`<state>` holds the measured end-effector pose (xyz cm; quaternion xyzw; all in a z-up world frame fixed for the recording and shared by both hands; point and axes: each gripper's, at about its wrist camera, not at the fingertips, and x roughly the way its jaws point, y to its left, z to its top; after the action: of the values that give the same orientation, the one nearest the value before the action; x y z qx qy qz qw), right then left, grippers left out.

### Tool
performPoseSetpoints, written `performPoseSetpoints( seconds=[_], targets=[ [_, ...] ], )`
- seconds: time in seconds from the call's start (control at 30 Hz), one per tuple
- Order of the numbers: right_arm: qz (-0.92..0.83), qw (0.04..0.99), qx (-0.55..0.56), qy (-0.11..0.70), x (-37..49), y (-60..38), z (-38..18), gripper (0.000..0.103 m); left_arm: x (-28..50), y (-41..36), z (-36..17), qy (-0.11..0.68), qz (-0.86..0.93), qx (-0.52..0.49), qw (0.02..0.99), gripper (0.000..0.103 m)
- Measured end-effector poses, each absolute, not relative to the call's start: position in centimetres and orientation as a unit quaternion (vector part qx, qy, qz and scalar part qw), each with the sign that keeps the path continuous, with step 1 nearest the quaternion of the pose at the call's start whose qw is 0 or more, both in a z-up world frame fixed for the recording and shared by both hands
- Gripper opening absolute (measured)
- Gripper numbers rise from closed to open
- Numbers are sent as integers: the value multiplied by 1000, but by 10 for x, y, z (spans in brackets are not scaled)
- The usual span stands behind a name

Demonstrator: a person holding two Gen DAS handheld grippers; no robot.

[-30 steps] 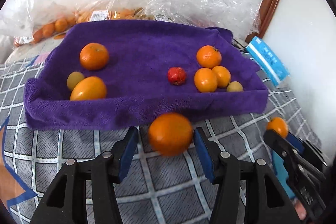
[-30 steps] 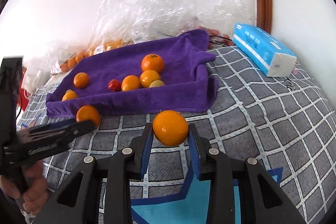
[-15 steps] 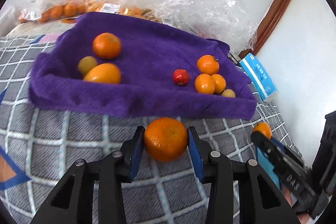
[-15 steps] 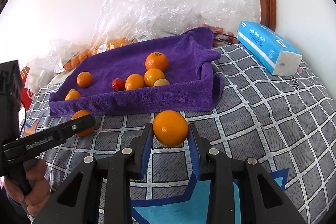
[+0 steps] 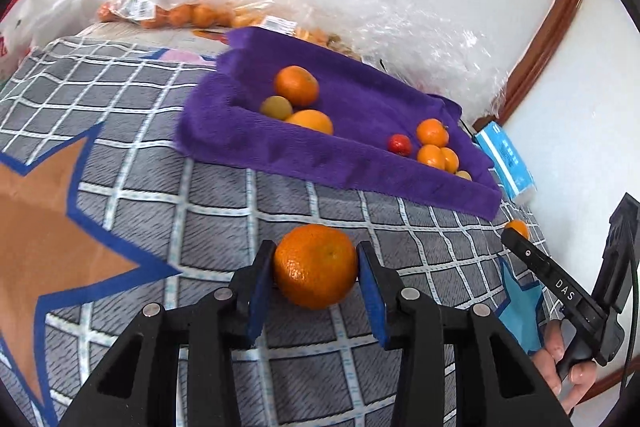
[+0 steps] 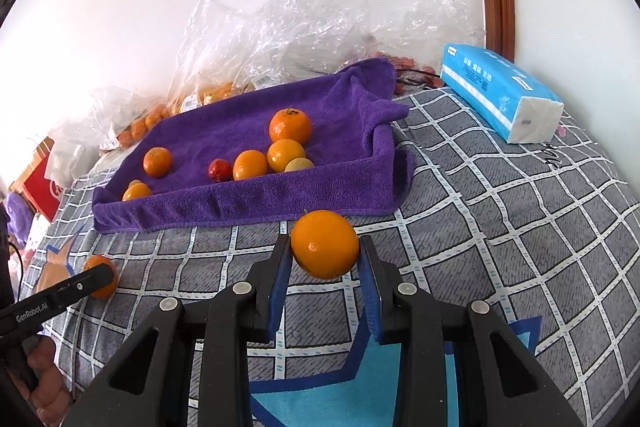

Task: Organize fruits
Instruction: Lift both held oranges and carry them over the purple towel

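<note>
Now left tongs (image 5: pixel 316 265) pinching mandarin (image 5: pixel 315 265) just short of purple towel (image 5: pixel 304 151); right tongs (image 6: pixel 325 254) pinching orange (image 6: pixel 325 243).

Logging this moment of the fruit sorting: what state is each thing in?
Left gripper: shut on a dimpled orange.
Right gripper: shut on a smooth orange.
Purple towel tray: holds seven fruits.
Tissue pack: lying flat, closed.

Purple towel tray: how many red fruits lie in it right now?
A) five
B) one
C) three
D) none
B: a single small red fruit lies on the purple towel tray, just left of a cluster of oranges; every other fruit in it is orange or yellowish.
</note>
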<state>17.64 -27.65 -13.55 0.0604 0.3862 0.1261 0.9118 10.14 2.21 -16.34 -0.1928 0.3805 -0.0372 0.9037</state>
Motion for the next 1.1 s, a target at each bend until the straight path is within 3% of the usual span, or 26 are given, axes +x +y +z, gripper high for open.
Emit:
performPoseSetpoints(
  seconds=[0.7,1.1],
  targets=[
    [119,897,51,423,148,-266,-141,33,54,70,-162,373,0,-225,900,39],
    [127,894,80,423,119,-245,-120,33,34,85,-133,369,9,-230,900,39]
  ],
)
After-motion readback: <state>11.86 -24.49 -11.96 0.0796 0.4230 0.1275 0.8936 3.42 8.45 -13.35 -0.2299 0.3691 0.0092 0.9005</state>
